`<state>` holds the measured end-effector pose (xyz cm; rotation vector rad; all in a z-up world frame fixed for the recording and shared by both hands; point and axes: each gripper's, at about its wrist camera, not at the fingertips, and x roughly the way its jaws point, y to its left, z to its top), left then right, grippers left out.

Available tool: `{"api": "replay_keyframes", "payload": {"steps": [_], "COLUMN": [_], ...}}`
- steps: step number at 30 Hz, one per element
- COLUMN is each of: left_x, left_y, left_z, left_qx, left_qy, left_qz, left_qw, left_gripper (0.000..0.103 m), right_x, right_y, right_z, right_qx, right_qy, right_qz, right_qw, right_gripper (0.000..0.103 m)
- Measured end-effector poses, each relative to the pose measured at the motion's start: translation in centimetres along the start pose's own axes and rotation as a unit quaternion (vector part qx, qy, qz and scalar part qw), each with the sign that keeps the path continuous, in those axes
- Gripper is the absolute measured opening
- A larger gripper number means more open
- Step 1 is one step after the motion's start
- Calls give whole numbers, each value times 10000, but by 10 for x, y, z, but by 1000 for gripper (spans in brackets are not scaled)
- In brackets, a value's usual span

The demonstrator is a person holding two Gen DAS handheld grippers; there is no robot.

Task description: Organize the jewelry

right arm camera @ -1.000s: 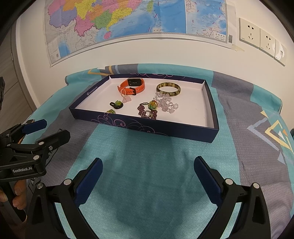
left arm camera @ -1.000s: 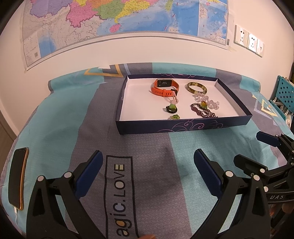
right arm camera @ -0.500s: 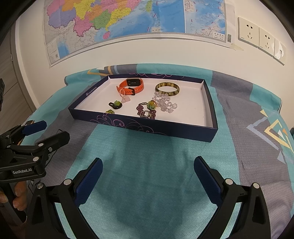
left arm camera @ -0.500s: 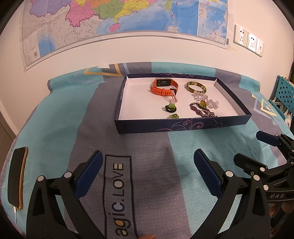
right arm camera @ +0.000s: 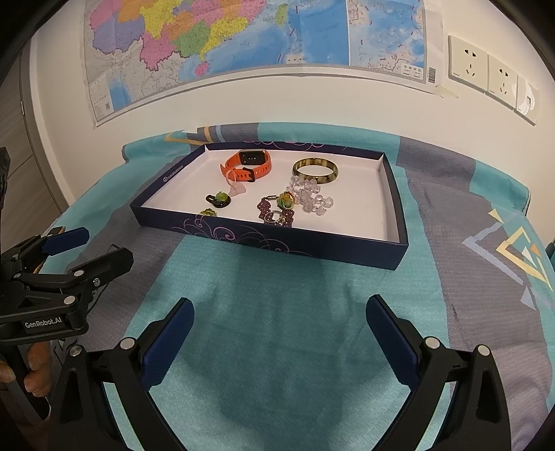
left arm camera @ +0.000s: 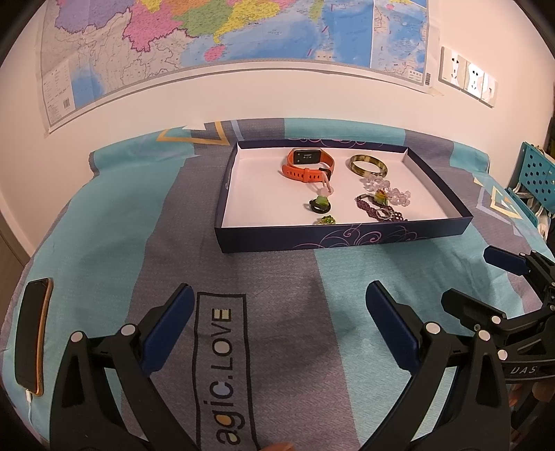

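The jewelry lies in a shallow dark-blue tray with a white floor, set on a counter covered by a teal and grey cloth below a wall map. Within the tray, an orange watch sits toward 12 o'clock, a mottled green bangle at about 1 o'clock, clear crystal beads touching a purple beaded chain toward 3 to 4 o'clock, a green and black ring near the middle, and a small green piece at 6 o'clock against the near wall. The left gripper and the right gripper hover over the cloth at the tray's 6 o'clock side, well apart from it, fingers spread wide and holding nothing. A phone lies at 9 o'clock on the cloth's edge.
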<state>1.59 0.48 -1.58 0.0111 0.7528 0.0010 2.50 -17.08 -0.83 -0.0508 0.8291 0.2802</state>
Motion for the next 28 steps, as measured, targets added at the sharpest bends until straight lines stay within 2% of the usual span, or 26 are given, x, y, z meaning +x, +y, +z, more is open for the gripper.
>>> {"api": "replay_keyframes", "payload": {"steps": [21,24,28], "left_x": [-5,2,10], "left_y": [1,2,15], "left_z": [0,-1,1], "left_qx": [28,56,-32], "left_qy": [-120,98,185], "left_qz": [-116,-139,-94], "left_qw": [9999,9998,9998], "left_gripper": [98,98,98], "right_x": [-9,-12,-9], "right_y": [-4,-28,-86], "right_z": [0,-2,-4], "right_qx": [-115,-51,99], "right_qy": [-72,21,314], "right_qz": [-85,-157,-761], "right_qw": [9999,9999,9966], "right_gripper": [96,96,96]}}
